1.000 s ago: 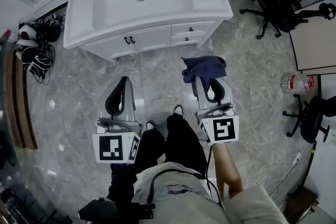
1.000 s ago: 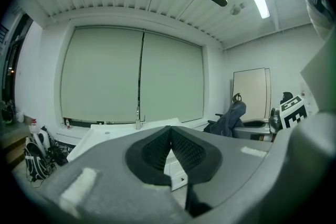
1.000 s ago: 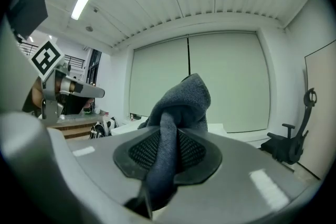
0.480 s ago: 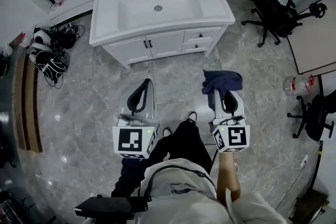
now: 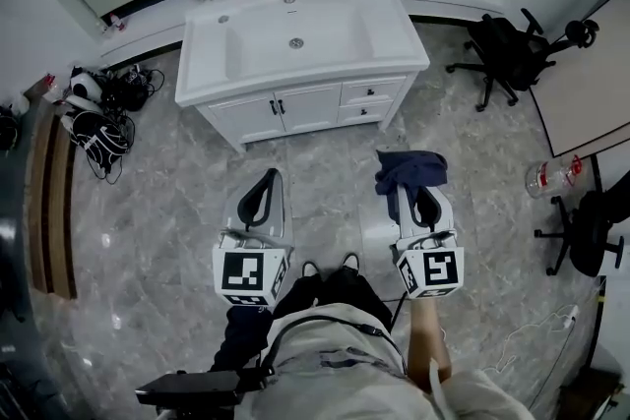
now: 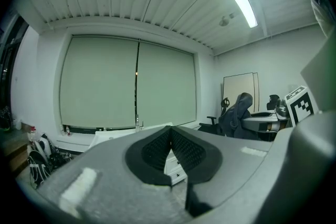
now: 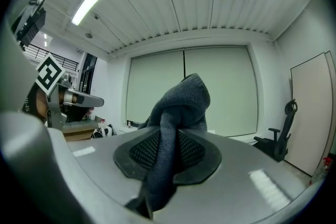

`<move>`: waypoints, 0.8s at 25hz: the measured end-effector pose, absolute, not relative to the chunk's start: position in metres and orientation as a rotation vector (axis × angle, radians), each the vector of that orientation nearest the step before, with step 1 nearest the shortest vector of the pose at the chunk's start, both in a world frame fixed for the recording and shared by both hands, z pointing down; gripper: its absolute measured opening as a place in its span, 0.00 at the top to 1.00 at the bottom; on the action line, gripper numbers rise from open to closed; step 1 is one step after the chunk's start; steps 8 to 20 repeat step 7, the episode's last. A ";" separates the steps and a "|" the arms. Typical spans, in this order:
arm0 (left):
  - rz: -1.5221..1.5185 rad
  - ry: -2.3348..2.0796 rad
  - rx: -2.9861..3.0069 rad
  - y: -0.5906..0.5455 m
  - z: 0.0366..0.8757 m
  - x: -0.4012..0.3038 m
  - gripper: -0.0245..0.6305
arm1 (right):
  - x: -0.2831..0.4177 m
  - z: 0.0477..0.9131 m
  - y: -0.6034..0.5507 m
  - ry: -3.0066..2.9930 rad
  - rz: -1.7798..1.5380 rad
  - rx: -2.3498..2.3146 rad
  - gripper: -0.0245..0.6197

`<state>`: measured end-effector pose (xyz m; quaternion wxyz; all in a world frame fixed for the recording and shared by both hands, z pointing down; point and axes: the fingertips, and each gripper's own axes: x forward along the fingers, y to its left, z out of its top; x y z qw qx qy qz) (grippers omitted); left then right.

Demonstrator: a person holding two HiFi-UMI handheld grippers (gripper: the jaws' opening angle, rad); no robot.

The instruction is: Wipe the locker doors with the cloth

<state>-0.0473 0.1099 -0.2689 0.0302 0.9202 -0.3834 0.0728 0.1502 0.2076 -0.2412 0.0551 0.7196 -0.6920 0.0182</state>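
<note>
Dark slate-blue cloth (image 7: 178, 107), thick and nubbly, bunched into a twisted wad. Clenched between the pads of the right gripper (image 7: 169, 140); fat lump bulging above the tips, narrower strand running down through the gap. From the head view, draped over that gripper's front end, above grey marbled floor (image 5: 325, 162), well short of the white sink cabinet (image 5: 295, 103). Left gripper (image 6: 170, 134) pinched tip to tip, nothing between the pads; held alongside the right, roughly level with it.
</note>
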 end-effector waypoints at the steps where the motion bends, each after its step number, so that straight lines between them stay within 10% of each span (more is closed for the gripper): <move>1: 0.229 -1.181 2.837 0.111 -0.270 -0.044 0.96 | 0.153 -0.243 0.208 -2.108 0.055 2.181 0.85; 20: 0.211 -1.201 2.843 0.115 -0.285 -0.024 0.96 | 0.169 -0.258 0.213 -2.136 0.016 2.152 0.85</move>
